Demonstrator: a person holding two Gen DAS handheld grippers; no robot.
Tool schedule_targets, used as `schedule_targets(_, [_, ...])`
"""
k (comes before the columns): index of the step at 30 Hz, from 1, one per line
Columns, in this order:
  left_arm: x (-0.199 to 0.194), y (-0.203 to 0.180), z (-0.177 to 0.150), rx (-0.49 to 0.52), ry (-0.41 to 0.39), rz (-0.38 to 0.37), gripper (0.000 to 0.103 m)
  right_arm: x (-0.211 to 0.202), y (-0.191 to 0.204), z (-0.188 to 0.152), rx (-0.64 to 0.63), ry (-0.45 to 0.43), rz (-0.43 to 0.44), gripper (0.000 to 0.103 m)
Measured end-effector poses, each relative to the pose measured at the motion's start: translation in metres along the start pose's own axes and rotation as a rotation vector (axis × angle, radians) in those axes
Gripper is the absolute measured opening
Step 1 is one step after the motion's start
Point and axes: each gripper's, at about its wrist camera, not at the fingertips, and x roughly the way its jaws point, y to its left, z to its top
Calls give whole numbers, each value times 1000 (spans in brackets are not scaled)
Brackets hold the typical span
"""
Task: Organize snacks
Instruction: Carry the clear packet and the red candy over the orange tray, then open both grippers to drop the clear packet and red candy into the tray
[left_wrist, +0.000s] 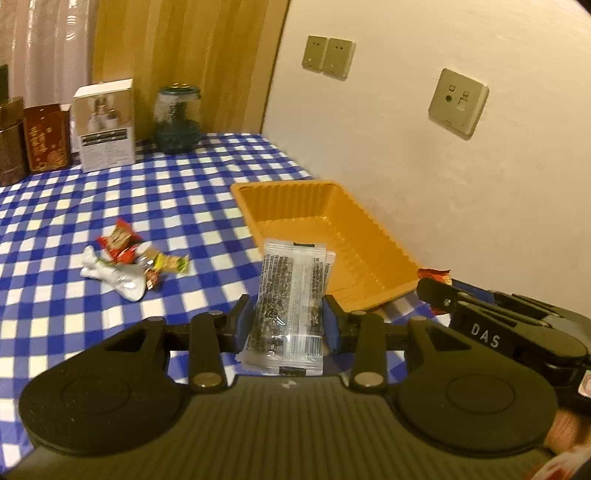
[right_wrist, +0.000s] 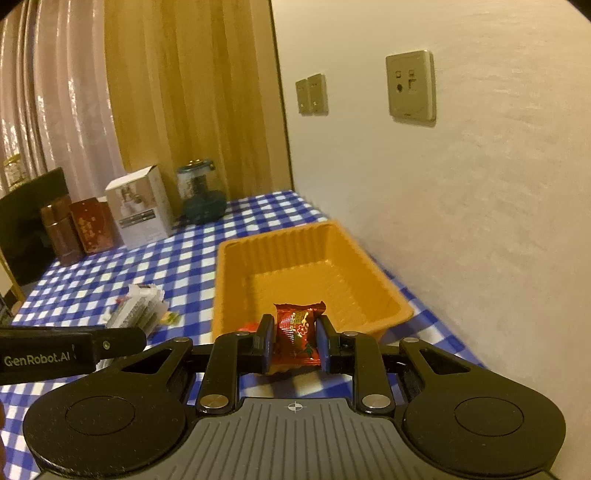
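My left gripper (left_wrist: 288, 314) is shut on a clear packet of dark seeds (left_wrist: 291, 295), held upright just short of the orange tray (left_wrist: 373, 243). Left of it, a small heap of wrapped snacks (left_wrist: 129, 262), red, yellow and white, lies on the checked cloth. In the right wrist view my right gripper (right_wrist: 294, 341) is shut on a red candy packet (right_wrist: 297, 332), held at the near end of the same orange tray (right_wrist: 384, 306), whose inside is bare. The left gripper's arm (right_wrist: 70, 354) shows at the left, with the clear packet (right_wrist: 138, 306) beyond it.
A blue-and-white checked cloth (left_wrist: 110, 206) covers the table. At the back stand a white box (left_wrist: 105, 125), a glass jar (left_wrist: 178, 120) and brown tins (left_wrist: 48, 140). A cream wall with sockets (left_wrist: 458, 103) runs close along the tray's right side.
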Motion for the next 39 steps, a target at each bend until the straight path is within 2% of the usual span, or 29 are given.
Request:
schedule_targets(16, [74, -19, 45, 0, 9, -55, 36, 66, -34, 30, -29, 28, -9, 25])
schedule_targets(25, [112, -17, 51, -14, 41, -78, 36, 94, -46, 36, -5, 48, -19, 25])
schedule_targets(30, [128, -15, 50, -27, 51, -80, 37, 102, -50, 35, 7, 59, -22, 25])
schedule_targets(32, [132, -13, 51, -38, 43, -81, 44, 103, -52, 35, 11, 62, -24, 25])
schedule_targets(39, [126, -2, 50, -49, 36, -55, 45, 104, -53, 34, 21, 68, -22, 25])
